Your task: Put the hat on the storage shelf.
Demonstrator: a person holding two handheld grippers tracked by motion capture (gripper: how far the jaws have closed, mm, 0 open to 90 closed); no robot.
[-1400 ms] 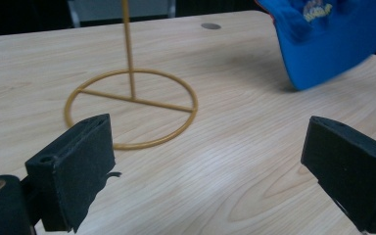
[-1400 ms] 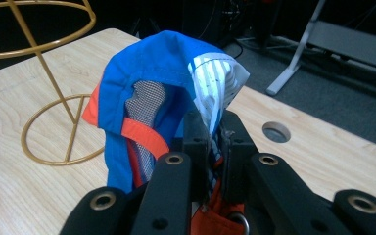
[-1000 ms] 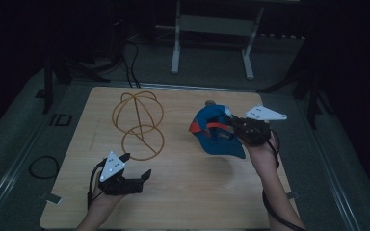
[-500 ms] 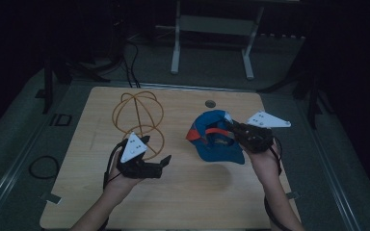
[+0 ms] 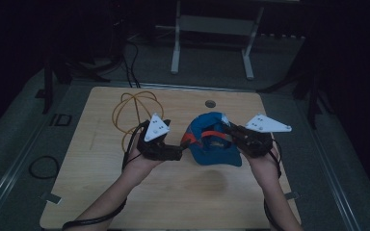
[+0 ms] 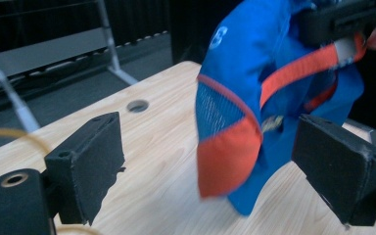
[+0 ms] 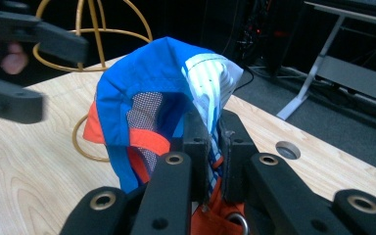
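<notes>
A: We have the blue and orange cap (image 5: 212,144) on the wooden table (image 5: 173,202), right of centre, between our two grippers. Our right gripper (image 5: 232,131) has its jaws pinched together on the cap's fabric; in the right gripper view the blue and striped cloth (image 7: 210,88) runs straight down between the closed pads and the cap hangs lifted from that pinch.

B: And our left gripper (image 5: 179,153)?

A: Spread wide and holding nothing. In the left gripper view its two black pads (image 6: 90,161) stand well apart, with the cap's orange panel (image 6: 227,156) in the gap between them but not touching either one.

B: So we judge the step as bringing the second grip onto the cap while the first holds it up.

A: Yes. The next move seems to call for easing the left gripper forward until the orange edge sits between the pads, then closing on it without tugging against the right hold.

B: Any writing?

A: A small white mark (image 6: 217,36) on the blue crown, too blurred to read, and a dark patch lower down that we cannot make out either. Beyond the cap, the gold wire frame (image 5: 135,113) stands near the left gripper, and a round hole (image 5: 210,103) sits in the tabletop behind.
</notes>
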